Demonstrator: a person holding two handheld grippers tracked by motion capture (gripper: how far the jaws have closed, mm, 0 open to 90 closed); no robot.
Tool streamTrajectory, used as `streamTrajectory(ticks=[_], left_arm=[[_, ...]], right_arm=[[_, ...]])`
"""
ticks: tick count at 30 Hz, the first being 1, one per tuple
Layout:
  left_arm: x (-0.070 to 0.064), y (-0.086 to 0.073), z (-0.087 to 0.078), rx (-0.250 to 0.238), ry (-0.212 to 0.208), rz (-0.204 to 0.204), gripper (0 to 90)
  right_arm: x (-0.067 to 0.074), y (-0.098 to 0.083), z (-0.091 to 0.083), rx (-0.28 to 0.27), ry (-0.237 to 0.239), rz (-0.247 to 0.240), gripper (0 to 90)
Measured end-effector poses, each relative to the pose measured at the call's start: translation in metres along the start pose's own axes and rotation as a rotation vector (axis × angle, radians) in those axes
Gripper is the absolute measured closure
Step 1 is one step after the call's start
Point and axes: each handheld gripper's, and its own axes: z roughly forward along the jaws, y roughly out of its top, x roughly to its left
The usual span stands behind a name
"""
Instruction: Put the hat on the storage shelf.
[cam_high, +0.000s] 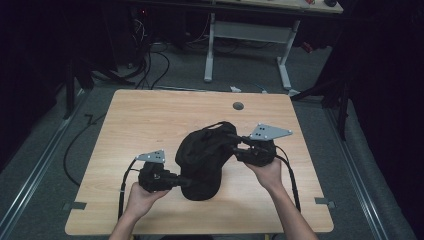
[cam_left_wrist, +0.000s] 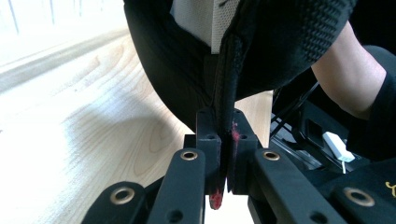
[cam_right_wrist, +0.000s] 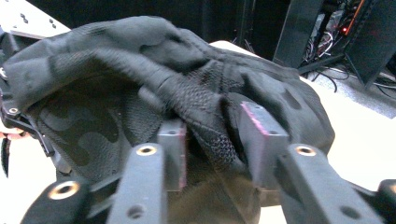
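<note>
Backpack (cam_high: 202, 155) of black mesh fabric lies crumpled on the wooden table (cam_high: 135, 125).

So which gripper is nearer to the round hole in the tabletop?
Right. The right gripper sits at the black cap's far side, just below the hole; the left gripper is at the cap's near edge, farther away.

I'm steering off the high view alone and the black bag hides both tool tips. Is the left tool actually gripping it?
Observer: Yes. In the left gripper view, the left tool is clamped shut on a seam edge of the black bag.
Operator: And the right tool?
Observer: The right tool stands open, a mesh fold lying loose between its jaws.
Operator: Anything inside the bag?
Observer: The left gripper view shows a pale lining in its opening.
</note>
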Motion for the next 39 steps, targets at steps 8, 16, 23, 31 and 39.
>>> streamTrajectory(ticks=[8,16,23,31,39], left_arm=[[-0.003,-0.001,-0.004,-0.004,0.033,0.012,86.2],[-0.005,-0.001,-0.020,-0.062,0.071,0.009,86.1],[-0.004,-0.001,-0.025,-0.083,0.113,-0.003,86.0],[-0.004,0.001,-0.029,-0.131,0.162,-0.007,86.0],[-0.004,0.001,-0.034,-0.171,0.202,-0.009,86.0]], right_arm=[[0.001,-0.004,-0.007,-0.011,-0.023,0.003,42.5],[-0.010,-0.027,-0.019,0.001,-0.051,0.100,39.3],[-0.017,-0.054,-0.022,0.048,-0.114,0.163,40.1],[-0.023,-0.082,-0.024,0.106,-0.181,0.213,40.7],[-0.027,-0.109,-0.022,0.165,-0.252,0.245,40.5]])
